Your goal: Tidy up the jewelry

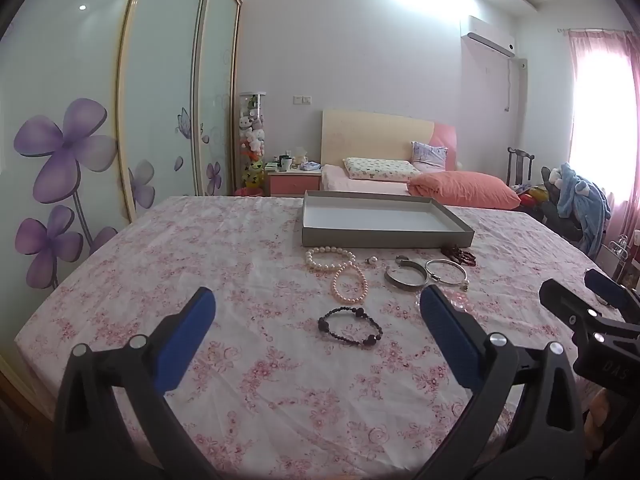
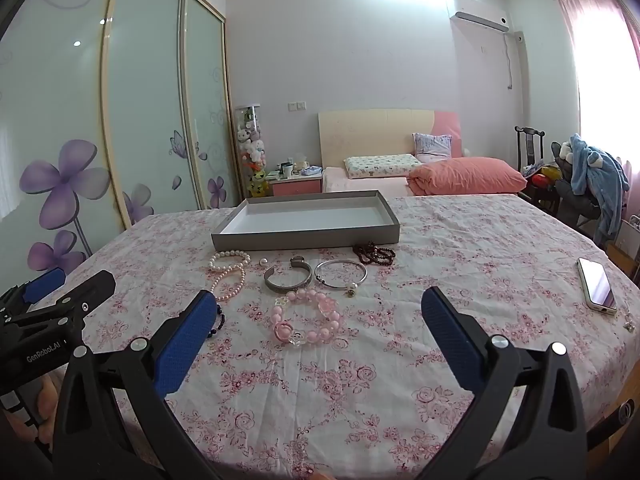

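A grey shallow box (image 1: 384,236) (image 2: 304,236) with a white, empty inside lies on the flowered tablecloth. In front of it lie a white pearl bracelet (image 1: 330,259) (image 2: 228,260), a pink pearl bracelet (image 1: 349,283) (image 2: 229,283), a wide silver cuff (image 1: 405,278) (image 2: 287,279), a thin silver bangle (image 1: 446,272) (image 2: 341,275), dark red beads (image 1: 459,255) (image 2: 374,253), a black bead bracelet (image 1: 350,327) and a pink chunky bead bracelet (image 2: 306,320). My left gripper (image 1: 318,304) is open above the black bracelet. My right gripper (image 2: 318,308) is open over the pink chunky bracelet.
A phone (image 2: 597,286) lies at the table's right edge. A loose pearl (image 1: 373,260) sits by the cuff. The table drops off at left and right. A bed (image 2: 424,176), nightstand, wardrobe doors (image 1: 160,100) and a chair with clothes (image 2: 592,188) stand behind.
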A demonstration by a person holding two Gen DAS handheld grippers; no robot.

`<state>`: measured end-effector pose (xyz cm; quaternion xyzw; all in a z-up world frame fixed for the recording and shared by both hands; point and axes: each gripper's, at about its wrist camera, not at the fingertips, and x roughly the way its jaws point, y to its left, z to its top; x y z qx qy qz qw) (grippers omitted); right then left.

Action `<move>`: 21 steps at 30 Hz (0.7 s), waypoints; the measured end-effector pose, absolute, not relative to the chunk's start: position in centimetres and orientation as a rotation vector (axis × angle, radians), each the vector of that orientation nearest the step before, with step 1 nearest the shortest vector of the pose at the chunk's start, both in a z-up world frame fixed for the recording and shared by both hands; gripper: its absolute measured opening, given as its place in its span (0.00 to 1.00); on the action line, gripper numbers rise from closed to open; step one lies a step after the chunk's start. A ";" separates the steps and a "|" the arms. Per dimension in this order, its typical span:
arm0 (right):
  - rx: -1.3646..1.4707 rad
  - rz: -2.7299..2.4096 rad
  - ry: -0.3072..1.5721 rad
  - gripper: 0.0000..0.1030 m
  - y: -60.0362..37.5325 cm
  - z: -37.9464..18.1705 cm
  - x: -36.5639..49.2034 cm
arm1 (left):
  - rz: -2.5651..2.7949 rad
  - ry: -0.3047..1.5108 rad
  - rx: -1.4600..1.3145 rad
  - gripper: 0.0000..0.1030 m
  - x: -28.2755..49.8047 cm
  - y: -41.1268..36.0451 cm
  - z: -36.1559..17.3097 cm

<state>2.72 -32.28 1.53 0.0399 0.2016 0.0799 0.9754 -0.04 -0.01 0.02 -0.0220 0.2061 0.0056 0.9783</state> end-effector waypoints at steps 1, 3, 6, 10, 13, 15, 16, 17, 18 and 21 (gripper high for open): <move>0.079 0.161 0.405 0.98 -32.3 1.5 2.7 | 0.011 0.416 -0.043 0.96 0.0 0.0 0.0; 0.079 0.160 0.406 0.98 -32.3 1.5 2.7 | 0.012 0.416 -0.041 0.96 0.0 0.0 0.0; 0.081 0.161 0.405 0.98 -32.3 1.5 2.7 | 0.012 0.416 -0.042 0.96 0.0 0.0 0.0; 0.082 0.161 0.404 0.98 -32.3 1.5 2.7 | 0.014 0.416 -0.041 0.96 0.0 0.0 0.0; 0.083 0.162 0.404 0.98 -32.3 1.5 2.7 | 0.015 0.418 -0.042 0.96 0.1 0.0 0.0; 0.083 0.162 0.404 0.98 -32.3 1.5 2.8 | 0.017 0.419 -0.041 0.96 0.1 0.0 0.0; 0.083 0.162 0.405 0.98 -32.3 1.5 2.8 | 0.018 0.419 -0.040 0.96 0.1 0.0 0.0; 0.083 0.161 0.405 0.98 -32.3 1.5 2.8 | 0.018 0.419 -0.041 0.96 0.1 0.0 0.0; 0.083 0.161 0.404 0.98 -32.3 1.5 2.8 | 0.019 0.419 -0.042 0.96 0.2 0.1 0.1; 0.083 0.161 0.405 0.98 -32.3 1.5 2.8 | 0.022 0.420 -0.043 0.96 0.3 0.1 0.1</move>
